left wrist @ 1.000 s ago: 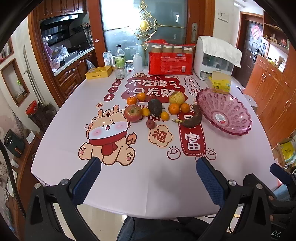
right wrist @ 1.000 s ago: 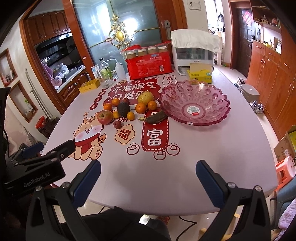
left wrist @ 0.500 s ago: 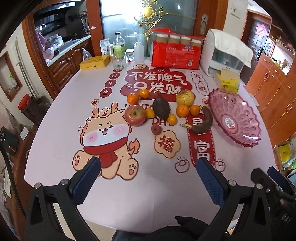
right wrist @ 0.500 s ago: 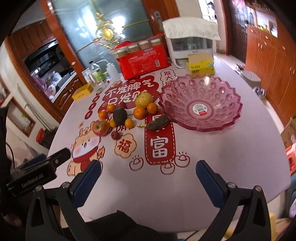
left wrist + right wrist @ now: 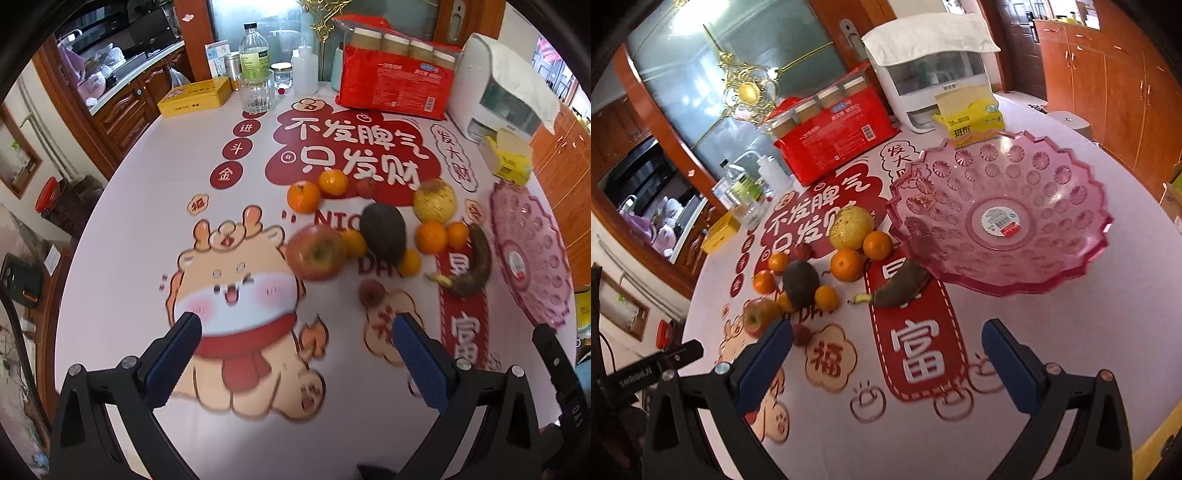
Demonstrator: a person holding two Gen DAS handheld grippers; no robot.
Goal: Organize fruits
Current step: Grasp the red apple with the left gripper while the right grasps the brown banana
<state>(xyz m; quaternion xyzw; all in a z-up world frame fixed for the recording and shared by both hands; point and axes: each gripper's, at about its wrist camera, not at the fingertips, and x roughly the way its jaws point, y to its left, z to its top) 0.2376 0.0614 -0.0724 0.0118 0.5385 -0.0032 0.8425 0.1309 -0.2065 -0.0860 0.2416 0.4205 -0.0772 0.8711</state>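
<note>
Two grippers show only their blue-padded fingers along the bottom of each view; the left gripper point(image 5: 295, 354) and the right gripper point(image 5: 886, 362) both stand spread wide with nothing between the pads, hovering over the printed tablecloth point(image 5: 147, 229). Part of the left tool juts in at the lower left of the right wrist view, its far end cut off by the frame edge. Near the bottom of the left wrist view the cartoon print is smeared, so fine detail there cannot be made out.

Fruit lies loose in a cluster on the cloth at the centre of both views: a red apple point(image 5: 316, 253), a dark avocado point(image 5: 384, 233), a yellow pear-like fruit point(image 5: 434, 200), several small oranges point(image 5: 430, 237), a blackened banana point(image 5: 901, 284) and a small reddish fruit point(image 5: 371, 293) whose kind is hard to tell. In the right wrist view the left finger of the right gripper hides part of the apple.

At the right of centre in the right wrist view sits the pink plastic bowl point(image 5: 1052, 177), holding no fruit, only a label stuck on its floor. In the left wrist view its far side is cut off at the right edge. The banana lies just beside its near rim.

At the top of the frame, a red pack of jars point(image 5: 395, 88), a white appliance under a cloth point(image 5: 931, 74), a yellow box point(image 5: 194, 98) and a clear bottle point(image 5: 254, 51).
</note>
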